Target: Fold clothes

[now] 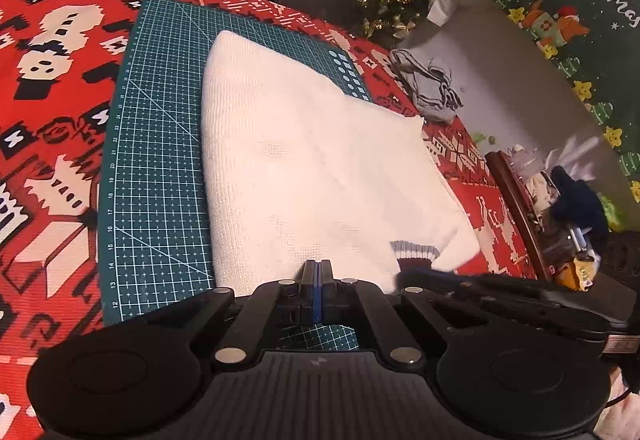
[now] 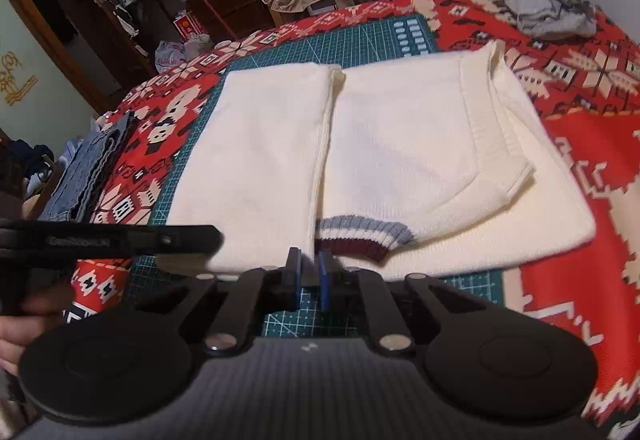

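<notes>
A cream knit sweater [image 1: 304,160] [image 2: 400,144] lies folded flat on the green cutting mat [image 1: 160,160] [image 2: 360,36], its left panel turned in over the body. A cuff striped in blue, white and maroon [image 1: 416,252] [image 2: 360,236] shows at the near edge. My left gripper [image 1: 316,272] is shut, with its tips at the sweater's near edge; no fabric is visibly pinched. In the right wrist view the left gripper [image 2: 212,238] hovers, blurred, over the near left corner. My right gripper [image 2: 309,268] stands narrowly open just before the striped cuff, with nothing between its pads.
A red patterned tablecloth [image 1: 52,80] [image 2: 580,144] covers the table. A crumpled grey garment [image 1: 432,88] [image 2: 548,0] lies at the far side. Folded jeans [image 2: 92,168] sit at the left edge. A green Christmas banner [image 1: 580,20] and clutter lie beyond the table.
</notes>
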Demonstrator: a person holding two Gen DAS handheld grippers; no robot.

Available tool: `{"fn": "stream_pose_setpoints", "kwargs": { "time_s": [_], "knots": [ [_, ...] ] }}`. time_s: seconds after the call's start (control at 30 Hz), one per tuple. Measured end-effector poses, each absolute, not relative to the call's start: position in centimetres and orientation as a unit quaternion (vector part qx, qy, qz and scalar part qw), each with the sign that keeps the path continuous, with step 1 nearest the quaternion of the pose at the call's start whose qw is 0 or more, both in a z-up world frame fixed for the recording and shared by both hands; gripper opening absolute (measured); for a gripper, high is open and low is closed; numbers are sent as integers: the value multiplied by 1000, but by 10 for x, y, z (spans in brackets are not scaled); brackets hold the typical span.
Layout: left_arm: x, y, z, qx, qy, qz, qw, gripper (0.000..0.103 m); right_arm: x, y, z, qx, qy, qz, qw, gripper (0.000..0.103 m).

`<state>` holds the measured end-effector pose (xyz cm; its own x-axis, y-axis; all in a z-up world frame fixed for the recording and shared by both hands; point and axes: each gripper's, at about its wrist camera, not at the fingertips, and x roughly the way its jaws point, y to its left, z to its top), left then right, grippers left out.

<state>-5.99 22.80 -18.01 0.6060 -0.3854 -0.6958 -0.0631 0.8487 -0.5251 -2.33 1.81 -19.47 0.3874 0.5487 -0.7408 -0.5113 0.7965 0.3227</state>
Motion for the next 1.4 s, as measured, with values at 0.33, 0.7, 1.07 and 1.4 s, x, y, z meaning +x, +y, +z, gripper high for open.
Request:
{"fn": "stream_pose_setpoints", "kwargs": {
  "time_s": [0.33,0.7,1.07,1.4],
  "knots": [
    [-63,226,-179,-256,434,-89,859,1,-19,58,-188,-30,404,328,854,7],
    [-65,236,-157,-265,404,-85,871,0,-4,83,-184,-28,393,342,853,0],
    [-1,274,-150,-272,399,-52,874,0,24,103,-161,-3,384,351,854,2],
    [9,275,-165,-260,409,-57,873,0,67,116,-186,9,415,339,844,0]
  ]
}}
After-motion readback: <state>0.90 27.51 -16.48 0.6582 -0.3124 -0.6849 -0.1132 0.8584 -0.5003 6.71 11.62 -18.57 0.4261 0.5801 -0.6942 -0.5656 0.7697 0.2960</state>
